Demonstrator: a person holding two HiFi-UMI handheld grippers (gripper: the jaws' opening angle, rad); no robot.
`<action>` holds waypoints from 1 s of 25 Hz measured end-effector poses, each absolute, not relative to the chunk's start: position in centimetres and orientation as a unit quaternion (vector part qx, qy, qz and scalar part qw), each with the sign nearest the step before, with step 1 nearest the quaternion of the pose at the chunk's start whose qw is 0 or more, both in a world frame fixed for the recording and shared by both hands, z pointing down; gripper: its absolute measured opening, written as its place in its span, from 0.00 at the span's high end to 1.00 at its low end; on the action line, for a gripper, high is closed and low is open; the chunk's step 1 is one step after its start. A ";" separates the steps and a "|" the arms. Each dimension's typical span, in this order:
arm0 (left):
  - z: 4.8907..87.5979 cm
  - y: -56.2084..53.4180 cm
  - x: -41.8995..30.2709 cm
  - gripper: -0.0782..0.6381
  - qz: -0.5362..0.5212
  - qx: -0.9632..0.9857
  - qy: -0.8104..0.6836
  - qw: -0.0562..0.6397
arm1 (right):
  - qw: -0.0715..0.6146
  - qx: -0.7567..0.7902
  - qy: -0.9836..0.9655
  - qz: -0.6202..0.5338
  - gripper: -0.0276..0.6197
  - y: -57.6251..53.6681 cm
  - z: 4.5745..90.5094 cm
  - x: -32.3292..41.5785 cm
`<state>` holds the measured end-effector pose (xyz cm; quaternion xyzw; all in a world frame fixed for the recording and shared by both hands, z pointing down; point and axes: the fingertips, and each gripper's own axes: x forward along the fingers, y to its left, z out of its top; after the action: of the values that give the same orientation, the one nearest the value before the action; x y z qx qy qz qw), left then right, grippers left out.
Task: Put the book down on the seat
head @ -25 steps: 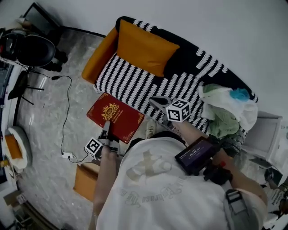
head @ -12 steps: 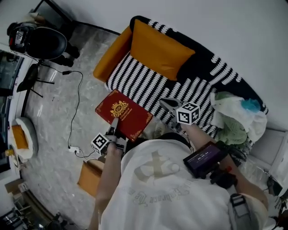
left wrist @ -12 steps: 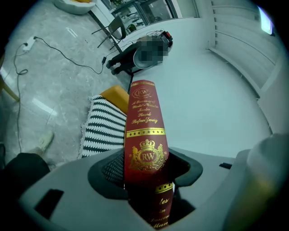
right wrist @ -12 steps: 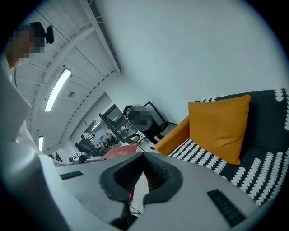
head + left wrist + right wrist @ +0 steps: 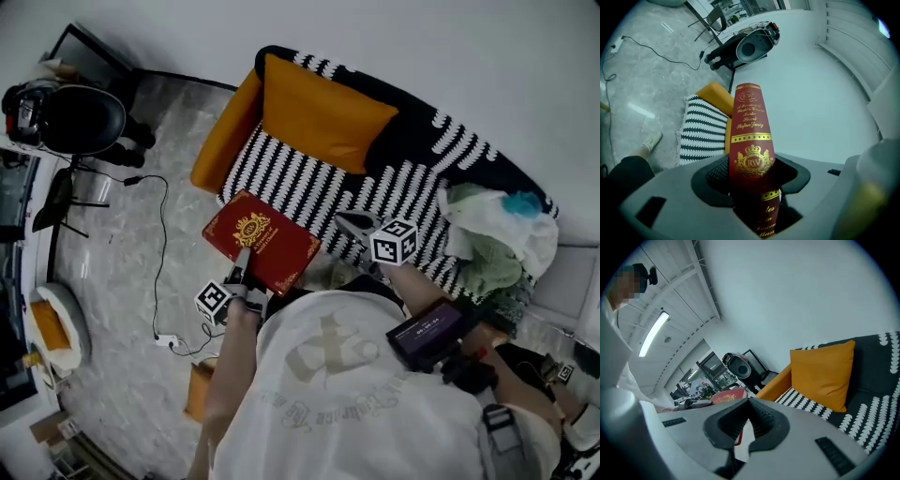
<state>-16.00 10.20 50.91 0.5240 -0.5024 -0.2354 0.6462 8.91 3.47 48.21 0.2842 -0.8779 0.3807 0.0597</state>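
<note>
A dark red book (image 5: 267, 239) with a gold crest hangs level just in front of the sofa's striped seat (image 5: 300, 183). My left gripper (image 5: 241, 269) is shut on its near edge. In the left gripper view the book (image 5: 750, 131) stands between the jaws of that gripper (image 5: 752, 174), spine towards the camera, with the seat (image 5: 701, 133) behind it. My right gripper (image 5: 354, 223) is over the seat's front part with its jaws together and nothing in them. The right gripper view shows its tips (image 5: 749, 401) meeting, the book (image 5: 726, 395) to their left.
An orange cushion (image 5: 323, 112) leans on the sofa's back, beside an orange armrest (image 5: 223, 136). Clothes and bags (image 5: 492, 234) are piled on the sofa's right end. On the marble floor are a cable (image 5: 157, 244), a power strip (image 5: 169, 340), a cardboard box (image 5: 200, 391) and black gear (image 5: 80, 117).
The book and my left gripper have come a little closer to the seat's front edge. My right gripper stays over the seat, and the head view has shifted.
</note>
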 end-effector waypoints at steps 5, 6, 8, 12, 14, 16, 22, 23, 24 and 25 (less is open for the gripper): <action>51.3 6.6 -17.6 0.55 -0.227 0.537 -0.481 0.655 | 0.061 0.311 -0.873 0.371 0.94 1.4 47.5 7.6; 51.5 5.9 -18.1 0.55 -0.225 0.539 -0.478 0.657 | 0.060 0.317 -0.872 0.369 0.94 0.9 47.4 7.2; 51.6 4.6 -19.0 0.55 -0.219 0.542 -0.471 0.660 | 0.060 0.329 -0.868 0.367 0.94 -0.1 47.3 6.5; 51.9 2.2 -21.7 0.55 -0.210 0.551 -0.462 0.663 | 0.061 0.348 -0.861 0.365 0.94 -1.5 47.3 4.3; 52.4 1.0 -23.7 0.55 -0.207 0.552 -0.458 0.666 | 0.062 0.355 -0.859 0.364 0.94 -2.3 47.4 2.5; 52.7 -0.1 -25.6 0.55 -0.203 0.551 -0.455 0.669 | 0.063 0.364 -0.856 0.363 0.94 -3.1 47.4 0.8; 52.9 -0.7 -26.9 0.55 -0.183 0.559 -0.444 0.676 | 0.059 0.394 -0.843 0.362 0.94 -3.4 46.9 0.4; 53.1 -0.8 -27.1 0.55 -0.180 0.559 -0.443 0.677 | 0.059 0.396 -0.841 0.363 0.94 -3.4 47.0 0.2; 53.5 -0.9 -27.3 0.55 -0.177 0.559 -0.442 0.679 | 0.059 0.398 -0.840 0.364 0.94 -3.4 47.1 0.0; 53.8 -1.0 -27.4 0.55 -0.175 0.558 -0.441 0.681 | 0.059 0.399 -0.839 0.366 0.94 -3.5 47.3 -0.2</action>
<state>-27.37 -1.00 53.81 0.5579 -0.4408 -0.1747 0.6811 -0.17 -3.52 47.29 0.3986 -0.8390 0.3657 0.0593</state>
